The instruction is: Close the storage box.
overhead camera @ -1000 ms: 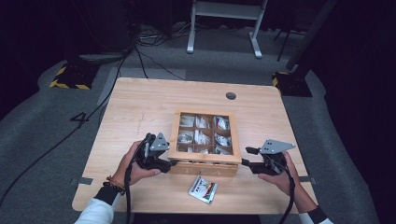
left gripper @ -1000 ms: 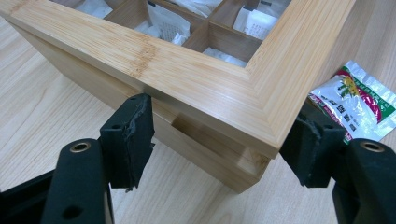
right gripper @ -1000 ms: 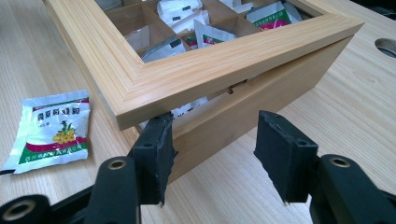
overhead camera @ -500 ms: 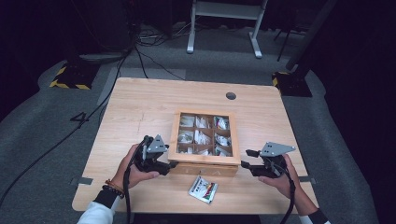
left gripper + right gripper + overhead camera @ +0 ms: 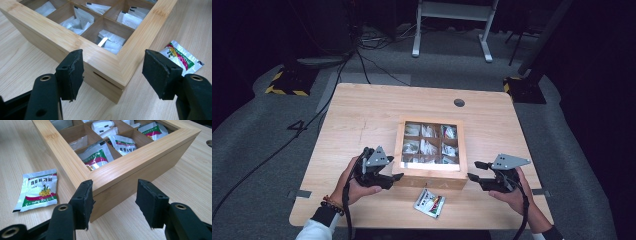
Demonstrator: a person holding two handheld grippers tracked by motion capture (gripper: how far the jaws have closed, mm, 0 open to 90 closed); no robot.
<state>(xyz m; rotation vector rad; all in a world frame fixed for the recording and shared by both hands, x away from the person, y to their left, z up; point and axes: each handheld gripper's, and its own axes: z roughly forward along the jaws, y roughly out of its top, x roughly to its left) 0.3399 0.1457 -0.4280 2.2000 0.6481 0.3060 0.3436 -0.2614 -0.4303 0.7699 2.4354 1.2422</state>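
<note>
1. A wooden box [image 5: 430, 172] with a windowed lid sits near the front middle of the table [image 5: 362, 120], its nine compartments holding small packets.
2. The left gripper [image 5: 393, 177] is at the box's front left corner. In the left gripper view that corner lies between its spread jaws. They have just been closing a little, yet the pads seem to stand clear of the wood, though the left pad is very near.
3. The right gripper [image 5: 472, 176] faces the front right corner. In the right gripper view its jaws are spread with the corner between them, apparently not pressing.
4. A loose sachet [image 5: 429, 202] lies flat on the table just in front of the box, between the two grippers.
</note>
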